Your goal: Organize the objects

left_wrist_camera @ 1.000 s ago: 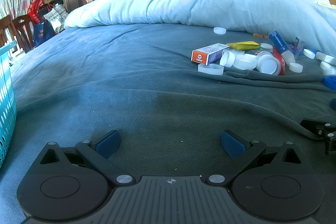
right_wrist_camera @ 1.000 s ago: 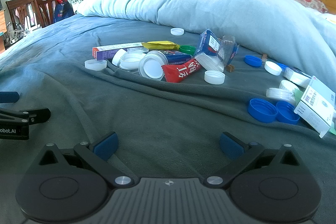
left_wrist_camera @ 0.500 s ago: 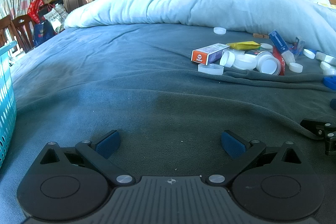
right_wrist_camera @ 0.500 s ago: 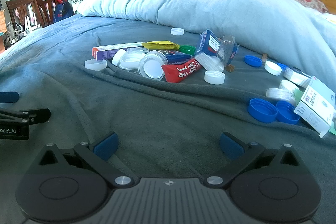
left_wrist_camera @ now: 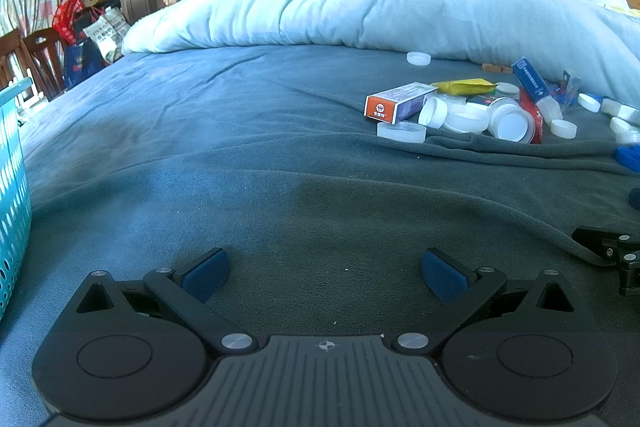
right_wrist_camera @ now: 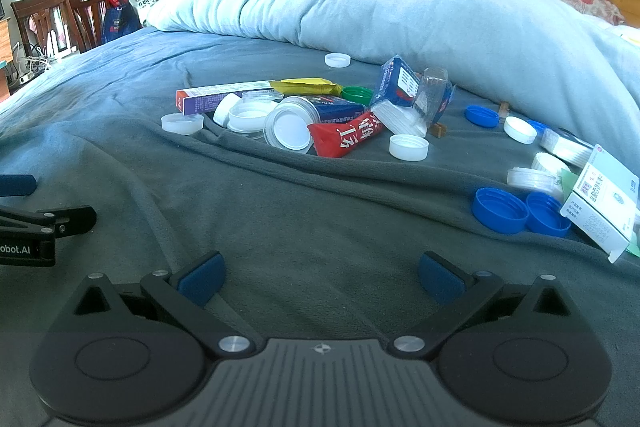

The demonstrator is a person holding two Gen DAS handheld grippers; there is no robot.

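Note:
A pile of small objects lies on the grey-blue blanket (right_wrist_camera: 280, 211): a purple and orange box (right_wrist_camera: 224, 95) (left_wrist_camera: 398, 101), a red packet (right_wrist_camera: 346, 137), a yellow packet (right_wrist_camera: 306, 85), a blue tissue pack (right_wrist_camera: 400, 89), several white caps (right_wrist_camera: 409, 147) and jars (right_wrist_camera: 290, 127). Two blue caps (right_wrist_camera: 500, 209) and a white medicine box (right_wrist_camera: 604, 203) lie at the right. My left gripper (left_wrist_camera: 324, 273) is open and empty, low over bare blanket. My right gripper (right_wrist_camera: 319, 277) is open and empty, short of the pile.
A turquoise basket (left_wrist_camera: 12, 195) stands at the far left edge of the left wrist view. A big light-blue duvet (right_wrist_camera: 400, 11) lies behind the pile. Chairs and bags (right_wrist_camera: 80, 11) stand beyond the bed's left side.

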